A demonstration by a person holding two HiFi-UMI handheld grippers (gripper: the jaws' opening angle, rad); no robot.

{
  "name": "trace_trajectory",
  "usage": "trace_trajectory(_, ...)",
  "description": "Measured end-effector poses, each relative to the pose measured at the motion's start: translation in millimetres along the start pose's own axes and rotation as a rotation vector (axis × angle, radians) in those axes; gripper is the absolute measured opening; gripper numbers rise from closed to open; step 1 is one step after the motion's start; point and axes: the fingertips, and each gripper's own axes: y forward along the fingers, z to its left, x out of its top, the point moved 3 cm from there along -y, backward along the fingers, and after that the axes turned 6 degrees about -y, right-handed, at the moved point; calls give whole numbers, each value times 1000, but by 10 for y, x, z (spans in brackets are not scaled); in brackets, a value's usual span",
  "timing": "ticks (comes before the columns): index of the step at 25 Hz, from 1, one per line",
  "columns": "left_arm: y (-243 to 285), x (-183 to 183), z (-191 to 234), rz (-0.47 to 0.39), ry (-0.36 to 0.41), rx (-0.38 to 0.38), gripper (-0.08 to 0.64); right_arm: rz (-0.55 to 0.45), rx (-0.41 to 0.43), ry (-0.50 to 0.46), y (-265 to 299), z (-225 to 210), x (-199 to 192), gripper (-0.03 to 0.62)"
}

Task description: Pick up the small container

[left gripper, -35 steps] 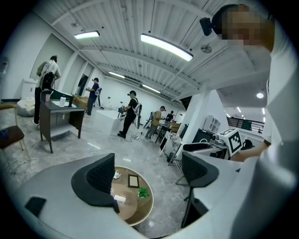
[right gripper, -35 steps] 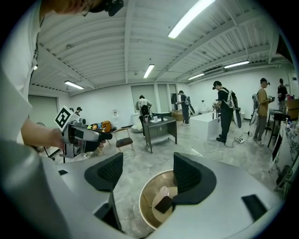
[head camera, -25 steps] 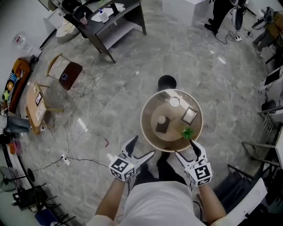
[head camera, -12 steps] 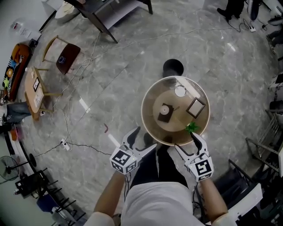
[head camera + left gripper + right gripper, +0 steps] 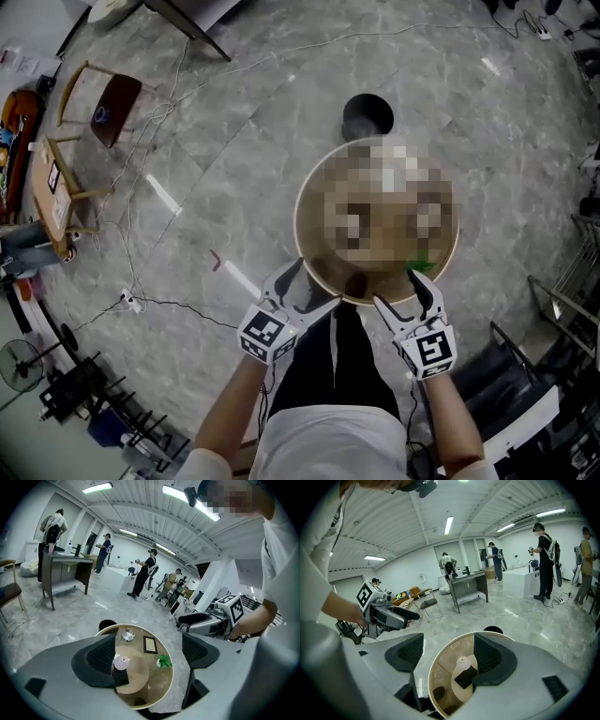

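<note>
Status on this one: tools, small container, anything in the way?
Left tool open, empty. Right tool open, empty. Small container untouched on dark block, round table. Plant, frame stand clear; path open.

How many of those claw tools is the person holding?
2: the left gripper at the head view's left and the right gripper at its right, both open at the near rim of the round table. None looks hidden.

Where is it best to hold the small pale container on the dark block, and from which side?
Probably around its round side wall: the small pale container stands upright, raised on the dark block. Come down from the near edge, jaws either side; the plant and frame stand apart from it.
</note>
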Motion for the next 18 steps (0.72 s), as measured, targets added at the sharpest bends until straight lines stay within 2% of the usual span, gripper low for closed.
trace_trajectory(6, 431, -371, 481, 62, -12, -29, 453, 55, 10, 41, 610, -135, -492, 345)
trace_trajectory(11, 773, -719, 770, 145, 32, -54, 460, 77, 38, 110, 1037, -236, -845, 345)
trace_trajectory(18, 1113, -1063, 1068, 175, 46, -97, 460, 103, 42, 106, 1477, -367, -1239, 339)
